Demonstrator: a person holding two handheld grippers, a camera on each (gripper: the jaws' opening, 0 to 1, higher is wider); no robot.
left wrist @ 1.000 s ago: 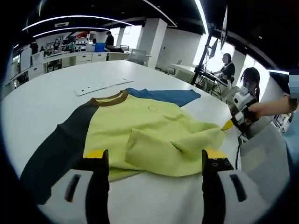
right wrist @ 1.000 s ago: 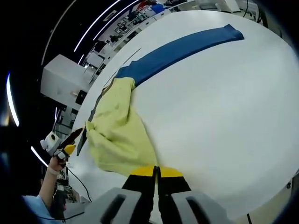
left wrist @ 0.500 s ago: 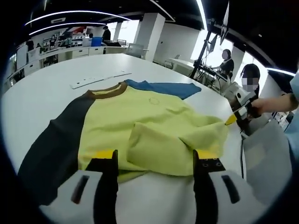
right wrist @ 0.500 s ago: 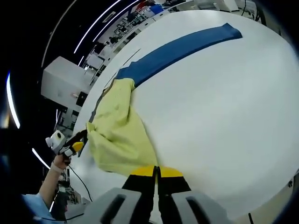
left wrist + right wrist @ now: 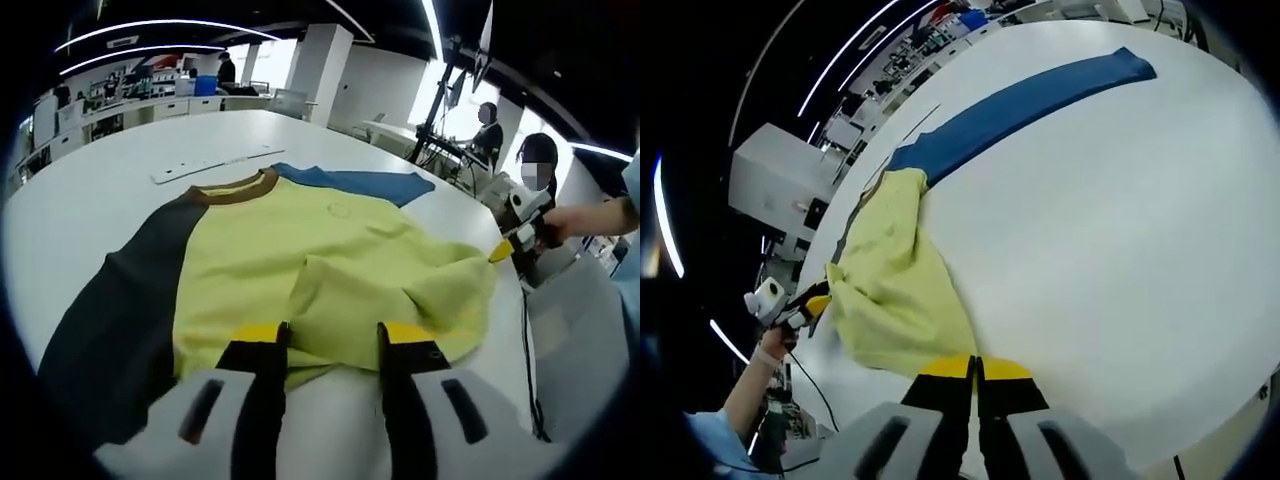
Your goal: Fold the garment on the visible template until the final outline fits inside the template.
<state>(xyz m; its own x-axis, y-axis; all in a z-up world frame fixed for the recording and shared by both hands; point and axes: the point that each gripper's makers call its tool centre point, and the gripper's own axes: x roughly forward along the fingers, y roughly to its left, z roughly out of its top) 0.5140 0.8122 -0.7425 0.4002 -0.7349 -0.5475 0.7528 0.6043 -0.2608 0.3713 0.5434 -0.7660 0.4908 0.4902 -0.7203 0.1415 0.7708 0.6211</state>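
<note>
1. White tabletop [image 5: 90,200] stretches out ahead of me in a big open office; desks and shelving line the far wall, a pale flat strip [image 5: 215,166] lies on the table beyond the collar, and seated people [image 5: 535,165] wait at the far right.

2. Garment [image 5: 300,260] lies spread on that table in my left gripper view; yellow-green body, dark sleeve [image 5: 105,330] to the left, blue sleeve [image 5: 370,185] at the far right, brown collar [image 5: 235,190] at the far edge; the near hem is doubled back into a loose fold.

3. My left gripper [image 5: 330,335] sits at that near hem, jaws apart with a narrow gap and the folded yellow edge lying between the tips; whether they touch the cloth I cannot tell.

4. My right gripper [image 5: 976,368] has its jaws pressed together, pinching the yellow fabric's near corner; from here the blue sleeve [image 5: 1030,100] runs long and flat across the white table toward the far right.

5. Seen from the left gripper view, my right gripper [image 5: 520,235] holds the garment's right corner lifted off the table.
</note>
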